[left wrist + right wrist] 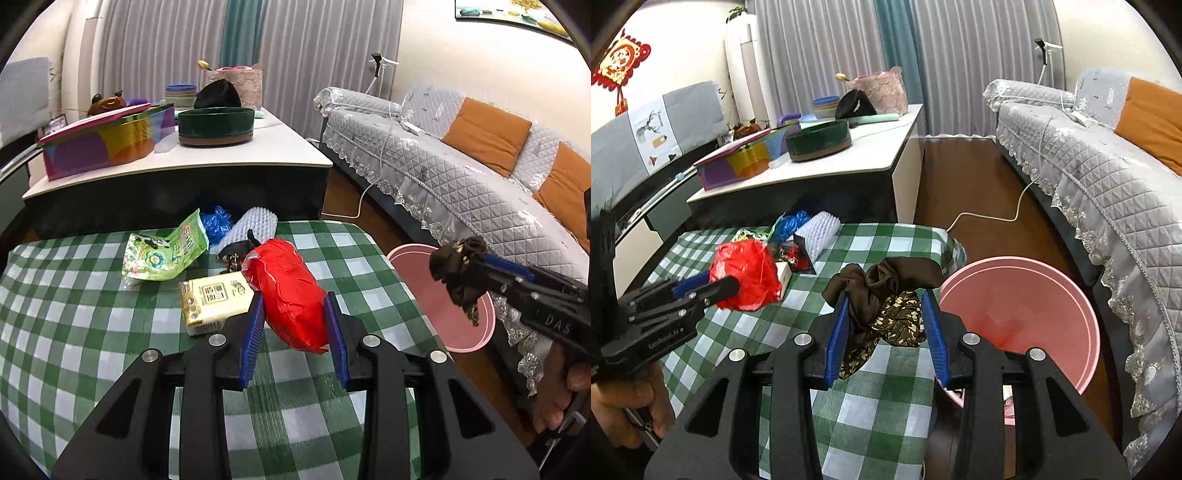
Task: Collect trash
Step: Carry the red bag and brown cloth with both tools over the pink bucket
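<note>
Gripping a crumpled red plastic bag (288, 291), the left gripper (293, 325) faces, at ten o'clock, a Chinese-lettered yellow tissue pack (212, 299); the right gripper (884, 325), lettered "DAS", clamps a brown fabric scrunchie (882, 295).

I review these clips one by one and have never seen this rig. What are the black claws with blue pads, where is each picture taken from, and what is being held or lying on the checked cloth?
Each claw is a hand-held two-finger gripper with a fisheye camera looking along its fingers; a person squeezes one in each hand.

The left wrist view shows the left gripper shut on a red plastic bag. The right wrist view shows the right gripper shut on a crumpled brown cloth, beside a pink bin that stands next to the table.

On the green checked tablecloth lie a yellow tissue pack, a green wrapper, a blue bag and a white bumpy roll.
</note>
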A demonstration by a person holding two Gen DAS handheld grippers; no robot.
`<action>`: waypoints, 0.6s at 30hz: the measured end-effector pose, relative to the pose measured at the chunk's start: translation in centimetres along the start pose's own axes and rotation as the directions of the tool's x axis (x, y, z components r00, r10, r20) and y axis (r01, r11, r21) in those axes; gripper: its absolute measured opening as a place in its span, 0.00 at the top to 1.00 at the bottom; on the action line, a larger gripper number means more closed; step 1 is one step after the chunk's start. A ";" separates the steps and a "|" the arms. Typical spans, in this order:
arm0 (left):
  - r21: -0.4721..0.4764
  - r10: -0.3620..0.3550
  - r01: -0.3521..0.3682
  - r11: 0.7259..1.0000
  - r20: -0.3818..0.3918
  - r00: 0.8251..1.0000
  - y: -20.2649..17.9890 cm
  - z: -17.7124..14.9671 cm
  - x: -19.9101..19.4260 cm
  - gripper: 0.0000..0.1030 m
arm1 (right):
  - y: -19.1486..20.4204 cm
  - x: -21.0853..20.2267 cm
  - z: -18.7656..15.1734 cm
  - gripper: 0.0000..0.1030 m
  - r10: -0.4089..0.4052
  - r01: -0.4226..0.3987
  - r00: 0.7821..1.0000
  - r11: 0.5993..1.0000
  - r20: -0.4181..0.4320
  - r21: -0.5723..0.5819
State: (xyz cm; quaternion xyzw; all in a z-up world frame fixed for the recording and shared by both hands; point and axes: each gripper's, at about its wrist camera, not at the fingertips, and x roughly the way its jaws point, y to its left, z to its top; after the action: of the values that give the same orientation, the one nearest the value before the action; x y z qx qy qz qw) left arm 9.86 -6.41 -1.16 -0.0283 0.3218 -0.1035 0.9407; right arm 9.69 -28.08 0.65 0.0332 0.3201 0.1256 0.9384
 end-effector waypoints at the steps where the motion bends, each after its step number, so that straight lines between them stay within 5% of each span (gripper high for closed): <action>1: -0.002 0.001 -0.001 1.000 -0.001 1.000 -0.1 -0.2 -0.1 0.69 | -0.2 -0.3 0.0 0.62 -0.002 0.002 1.000 1.000 0.004 0.003; 18: 0.053 -0.029 0.028 0.998 0.016 0.999 -4.0 -0.8 0.0 0.69 | -3.7 -3.6 0.8 0.62 -0.063 0.058 0.996 0.996 0.068 0.067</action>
State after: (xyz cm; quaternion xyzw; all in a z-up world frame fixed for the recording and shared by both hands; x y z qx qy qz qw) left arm 8.66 -10.33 -1.31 -0.0088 0.3107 -0.1250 0.9422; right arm 8.25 -32.57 2.87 0.0584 0.2917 0.0852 0.9509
